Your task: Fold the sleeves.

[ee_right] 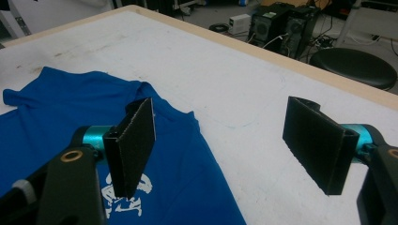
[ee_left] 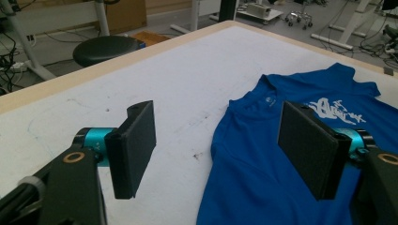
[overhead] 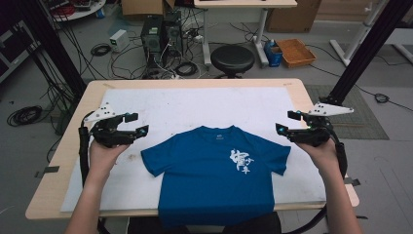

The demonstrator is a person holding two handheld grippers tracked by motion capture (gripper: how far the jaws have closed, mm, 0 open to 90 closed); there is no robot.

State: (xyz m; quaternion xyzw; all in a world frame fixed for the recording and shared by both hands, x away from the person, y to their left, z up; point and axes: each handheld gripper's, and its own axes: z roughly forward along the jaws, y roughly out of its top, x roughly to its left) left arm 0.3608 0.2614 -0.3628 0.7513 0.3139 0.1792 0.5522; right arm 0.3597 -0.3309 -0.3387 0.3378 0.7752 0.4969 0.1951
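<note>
A blue T-shirt (overhead: 216,173) with a white print on its chest lies flat on the white mat (overhead: 195,105), its hem hanging over the table's near edge. My left gripper (overhead: 136,124) hovers open just left of the shirt's left sleeve, nothing between its jaws. My right gripper (overhead: 287,123) hovers open beside the right sleeve, also holding nothing. In the left gripper view the T-shirt (ee_left: 263,168) lies under and beyond the left gripper (ee_left: 218,150). In the right gripper view the T-shirt (ee_right: 70,112) spreads at the left below the right gripper (ee_right: 220,150).
The wooden table (overhead: 195,84) carries the mat. Behind its far edge stands a black stool (overhead: 232,59); computer towers (overhead: 160,31), cables and an orange bin (overhead: 295,52) sit on the floor. Black frame posts (overhead: 363,53) rise at both sides.
</note>
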